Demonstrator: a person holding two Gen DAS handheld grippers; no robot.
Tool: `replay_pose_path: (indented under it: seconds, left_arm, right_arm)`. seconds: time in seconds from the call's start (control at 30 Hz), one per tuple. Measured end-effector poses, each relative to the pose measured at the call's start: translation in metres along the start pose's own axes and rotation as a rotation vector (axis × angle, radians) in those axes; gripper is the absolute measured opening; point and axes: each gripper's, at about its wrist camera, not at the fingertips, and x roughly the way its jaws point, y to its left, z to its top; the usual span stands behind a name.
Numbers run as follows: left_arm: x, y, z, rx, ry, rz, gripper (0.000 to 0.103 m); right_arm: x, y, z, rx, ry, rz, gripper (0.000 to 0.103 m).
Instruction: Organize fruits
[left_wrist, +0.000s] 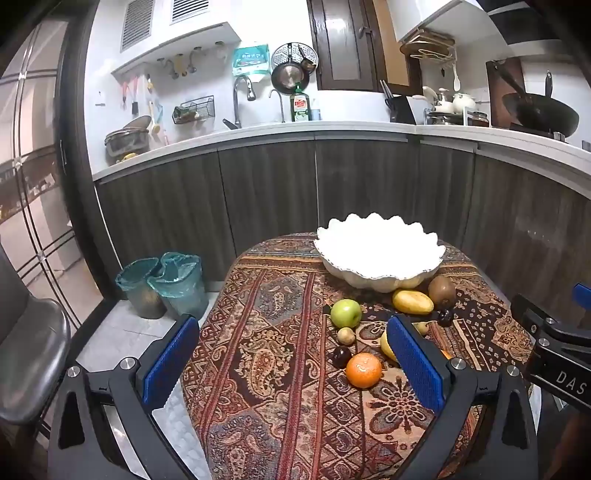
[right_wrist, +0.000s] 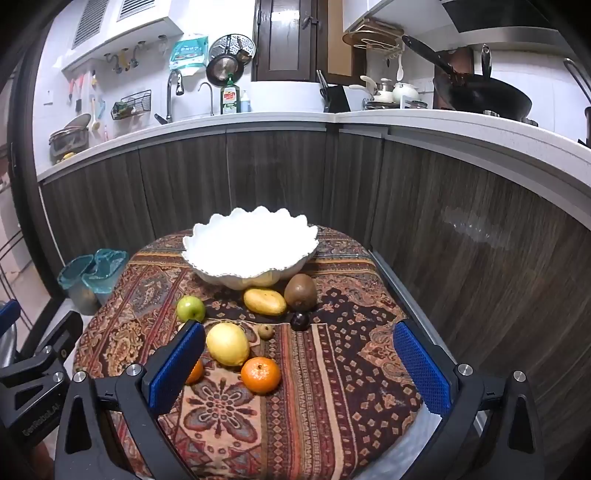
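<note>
Fruits lay scattered on the patterned cloth (right_wrist: 332, 369) of the table, all on the near side of the white scalloped bowl (right_wrist: 251, 243), which stood at the far end. Closest to the bowl, partly tucked under its rim, was a pale yellow fruit I could not identify. Just in front of the bowl lay a yellow mango (right_wrist: 265, 301) with a brown kiwi (right_wrist: 300, 291) touching its right end, and a dark plum (right_wrist: 300, 321) sat just nearer than the kiwi. Left of the mango, apart from it, stood a green apple (right_wrist: 191, 308). Nearer to me than the mango were a small brownish fruit (right_wrist: 265, 331), a lemon (right_wrist: 227, 343) and an orange (right_wrist: 260, 374) just beside the lemon. In my left camera a second orange (left_wrist: 364, 370) lay near another dark plum (left_wrist: 341, 356) and a small tan fruit (left_wrist: 346, 335), all nearer than the apple.

My left claw (left_wrist: 295, 354) hung spread wide above the cloth, gripping nothing. My right claw (right_wrist: 299, 365) was equally wide apart and held nothing, the lemon and orange lying between its blue pads (right_wrist: 421, 369). Two bins with teal liners (left_wrist: 162, 284) stood on the floor left of the table.
</note>
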Motion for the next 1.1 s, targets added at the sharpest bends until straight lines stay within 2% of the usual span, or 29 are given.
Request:
replay_pose_path:
  seconds: [1.1]
  left_arm:
    - [0.0,-0.0003,0.0,-0.001,0.001,0.0,0.103]
  right_arm:
    - [0.0011,-0.0008,-0.0008,0.001,-0.001,-0.001,0.103]
